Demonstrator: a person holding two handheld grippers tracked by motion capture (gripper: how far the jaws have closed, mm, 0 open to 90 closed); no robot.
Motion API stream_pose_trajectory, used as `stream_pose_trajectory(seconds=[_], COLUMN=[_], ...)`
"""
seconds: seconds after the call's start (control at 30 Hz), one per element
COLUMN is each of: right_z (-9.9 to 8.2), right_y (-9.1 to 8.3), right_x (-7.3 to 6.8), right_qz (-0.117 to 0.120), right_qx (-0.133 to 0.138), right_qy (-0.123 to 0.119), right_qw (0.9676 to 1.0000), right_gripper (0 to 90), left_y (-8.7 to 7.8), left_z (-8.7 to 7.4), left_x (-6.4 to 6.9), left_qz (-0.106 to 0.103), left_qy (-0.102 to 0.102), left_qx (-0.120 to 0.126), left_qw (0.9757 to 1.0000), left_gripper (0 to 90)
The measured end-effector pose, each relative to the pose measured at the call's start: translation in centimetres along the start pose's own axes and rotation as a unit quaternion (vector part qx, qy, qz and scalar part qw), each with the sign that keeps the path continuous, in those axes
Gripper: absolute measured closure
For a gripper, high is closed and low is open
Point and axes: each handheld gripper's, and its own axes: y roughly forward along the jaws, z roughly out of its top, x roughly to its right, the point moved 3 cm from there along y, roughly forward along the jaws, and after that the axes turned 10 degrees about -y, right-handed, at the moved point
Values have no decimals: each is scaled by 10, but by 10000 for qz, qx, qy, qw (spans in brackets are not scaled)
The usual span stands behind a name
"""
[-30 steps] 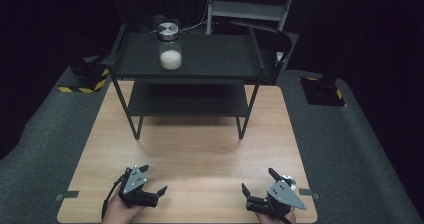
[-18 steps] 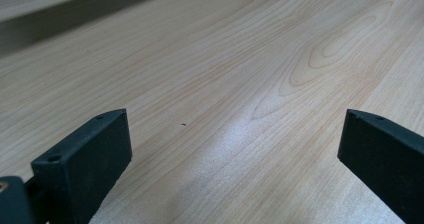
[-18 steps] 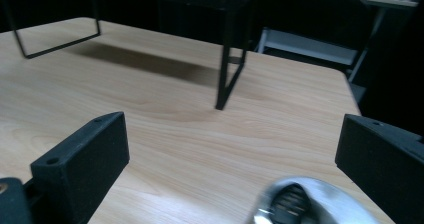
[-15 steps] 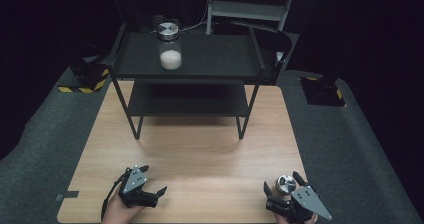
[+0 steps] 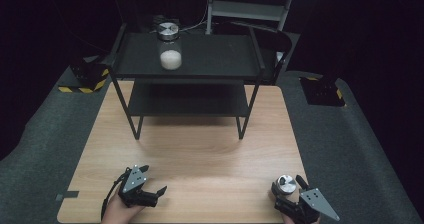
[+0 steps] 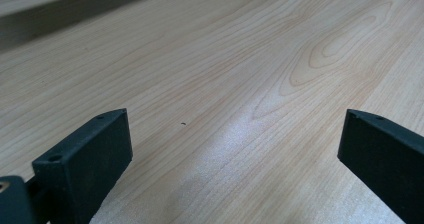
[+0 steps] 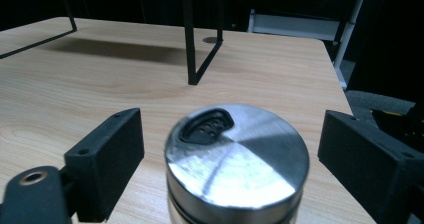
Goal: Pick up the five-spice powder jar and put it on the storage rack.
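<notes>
Right claw straddles shaker at near right corner of surface; jaws just been closing, gaps both sides, no grip yet. Risk: off-centre squeeze on slick steel lid tips shaker. Left claw released, idle.

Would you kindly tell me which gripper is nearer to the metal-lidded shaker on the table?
Right. The right gripper has the shaker between its jaws; the left gripper sits across the table.
</notes>
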Motion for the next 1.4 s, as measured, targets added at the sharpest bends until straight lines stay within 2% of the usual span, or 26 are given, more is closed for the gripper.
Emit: stream_pose_trajectory(seconds=[0.3,0.7,1.4], right_z=[-12,-20,-22], right_y=[1,2,2], right_x=[6,9,5], right_qz=[101,237,128], right_qx=[103,197,298], right_qy=[114,54,-53], right_qw=[9998,9995,9995], right_gripper=[220,330,353], left_y=[0,0,1], left_z=[1,1,2], left_x=[1,0,1], left_qz=[4,5,22], left_qy=[46,5,57], left_qx=[-25,-31,-58], left_qw=[10000,10000,10000], left_gripper=[11,11,11])
